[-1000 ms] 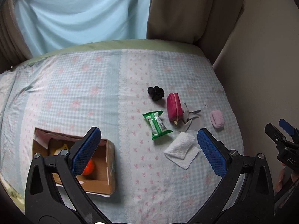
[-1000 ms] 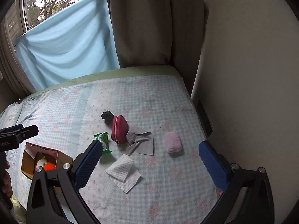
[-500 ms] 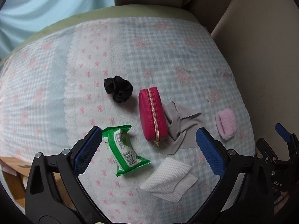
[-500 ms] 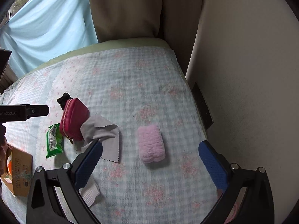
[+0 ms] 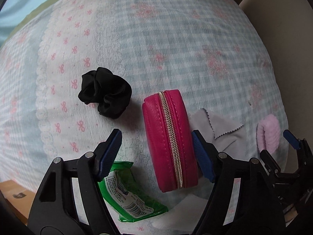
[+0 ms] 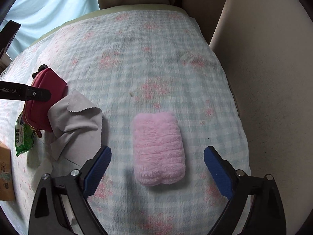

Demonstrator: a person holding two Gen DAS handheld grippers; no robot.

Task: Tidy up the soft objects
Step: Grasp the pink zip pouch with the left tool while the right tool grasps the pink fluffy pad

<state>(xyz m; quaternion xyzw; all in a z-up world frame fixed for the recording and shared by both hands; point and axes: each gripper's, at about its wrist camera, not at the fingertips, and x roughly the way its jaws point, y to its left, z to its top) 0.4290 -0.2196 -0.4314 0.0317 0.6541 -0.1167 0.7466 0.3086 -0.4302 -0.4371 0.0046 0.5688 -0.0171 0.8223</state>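
Observation:
A magenta zip pouch lies on the checked bedspread, also seen in the right wrist view. My left gripper is open and straddles the pouch, its right finger close against the pouch's side. A black scrunchie lies to the upper left. A fluffy pink folded cloth lies between the fingers of my open right gripper; it also shows at the left view's right edge. A grey cloth lies against the pouch.
A green wipes packet lies under the left gripper's left finger. A white textured cloth lies below the pouch. A cardboard box sits at the bed's left side. A wall borders the bed on the right.
Both grippers have moved down and forward toward the bed. The left one now straddles the magenta pouch; the right one now straddles the pink cloth. Nothing was grasped.

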